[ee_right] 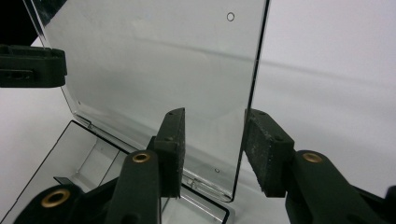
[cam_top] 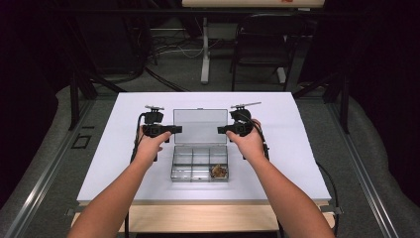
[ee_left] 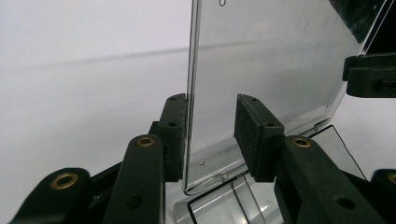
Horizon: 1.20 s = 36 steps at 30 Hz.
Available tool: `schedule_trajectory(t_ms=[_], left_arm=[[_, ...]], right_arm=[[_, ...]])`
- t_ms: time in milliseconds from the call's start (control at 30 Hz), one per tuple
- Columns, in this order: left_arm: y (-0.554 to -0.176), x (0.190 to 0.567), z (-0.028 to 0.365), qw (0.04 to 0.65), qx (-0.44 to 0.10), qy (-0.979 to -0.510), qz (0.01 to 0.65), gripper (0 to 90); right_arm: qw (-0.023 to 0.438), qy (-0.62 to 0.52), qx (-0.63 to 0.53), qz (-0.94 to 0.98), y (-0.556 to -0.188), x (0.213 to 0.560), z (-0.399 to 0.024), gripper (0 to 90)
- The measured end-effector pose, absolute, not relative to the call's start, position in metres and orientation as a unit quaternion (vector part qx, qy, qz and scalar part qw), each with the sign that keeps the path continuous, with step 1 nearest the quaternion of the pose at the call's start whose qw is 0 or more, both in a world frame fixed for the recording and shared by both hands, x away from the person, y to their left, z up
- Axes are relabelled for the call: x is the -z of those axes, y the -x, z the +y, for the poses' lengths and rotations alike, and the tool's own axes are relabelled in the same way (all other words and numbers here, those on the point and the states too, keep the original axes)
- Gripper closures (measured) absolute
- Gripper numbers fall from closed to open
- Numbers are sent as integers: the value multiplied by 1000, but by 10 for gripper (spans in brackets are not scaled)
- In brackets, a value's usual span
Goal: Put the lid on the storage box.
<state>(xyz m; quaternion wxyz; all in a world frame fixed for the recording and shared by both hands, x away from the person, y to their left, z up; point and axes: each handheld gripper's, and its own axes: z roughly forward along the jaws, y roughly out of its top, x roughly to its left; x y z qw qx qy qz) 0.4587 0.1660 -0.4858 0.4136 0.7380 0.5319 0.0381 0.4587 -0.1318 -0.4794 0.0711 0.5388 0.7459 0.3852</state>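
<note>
Table [cam_top: 124, 163] bears the clear compartment box [cam_top: 199, 168], lid [cam_top: 200, 126] upright. Left gripper [ee_left: 211, 135] and right gripper [ee_right: 212, 149] straddle its side edges, jaws partway closed, seemingly not yet clamped. Uneven squeezing could twist the lid or drag the box.

Clear compartment box [cam_top: 200, 163], lid [cam_top: 200, 125] upright

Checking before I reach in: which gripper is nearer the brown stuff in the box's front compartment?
Right. The brown pieces lie front-right; the right gripper straddles the raised lid's right edge, the left gripper its left edge.
</note>
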Motion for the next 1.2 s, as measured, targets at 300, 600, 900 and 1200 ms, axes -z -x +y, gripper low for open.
schedule_trajectory(t_ms=[300,600,900,1200], left_arm=[[-451,482,165,412,-51,-746,521,667],[-445,480,167,420,-53,-748,512,663],[-438,481,171,429,-56,-749,503,656],[-433,481,173,437,-59,-751,492,648]], right_arm=[[90,-523,-376,760,-450,474,-131,638],[94,-514,-382,763,-445,473,-131,642],[96,-507,-391,762,-441,473,-132,636],[87,-494,-399,768,-439,473,-133,610]])
